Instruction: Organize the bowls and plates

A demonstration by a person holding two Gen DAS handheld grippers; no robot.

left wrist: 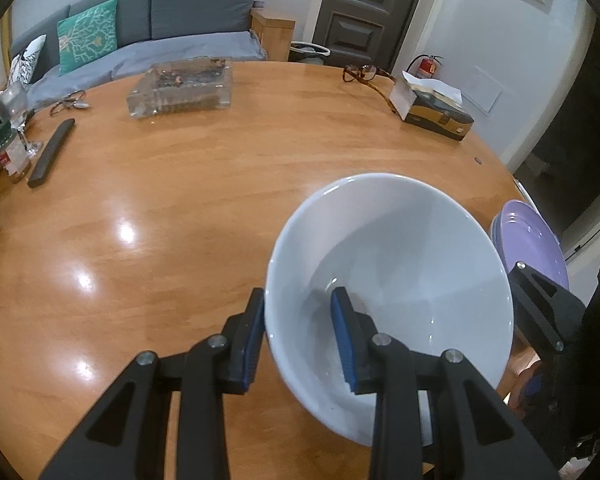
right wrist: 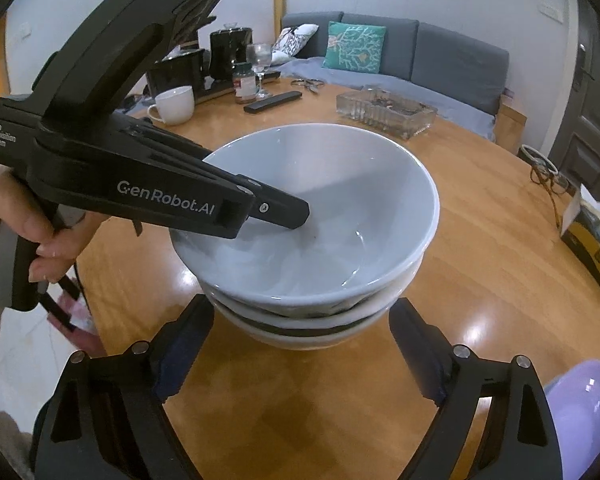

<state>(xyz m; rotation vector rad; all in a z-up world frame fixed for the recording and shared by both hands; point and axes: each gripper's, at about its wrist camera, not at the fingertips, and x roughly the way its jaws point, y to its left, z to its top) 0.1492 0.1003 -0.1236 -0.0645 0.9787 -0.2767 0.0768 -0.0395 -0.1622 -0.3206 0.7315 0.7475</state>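
Observation:
A white bowl fills the lower right of the left wrist view. My left gripper is shut on its near rim, one blue pad outside the wall and the other inside. In the right wrist view this bowl rests slightly tilted on top of two more white bowls, and the left gripper's finger reaches into it. My right gripper is open, its fingers on either side of the lower bowls and apart from them. A purple plate lies at the table's right edge, just beyond the bowls.
On the round wooden table are a glass ashtray, a black remote, glasses, a tissue box, a jar, a wine glass and a white mug. A hand holds the left gripper.

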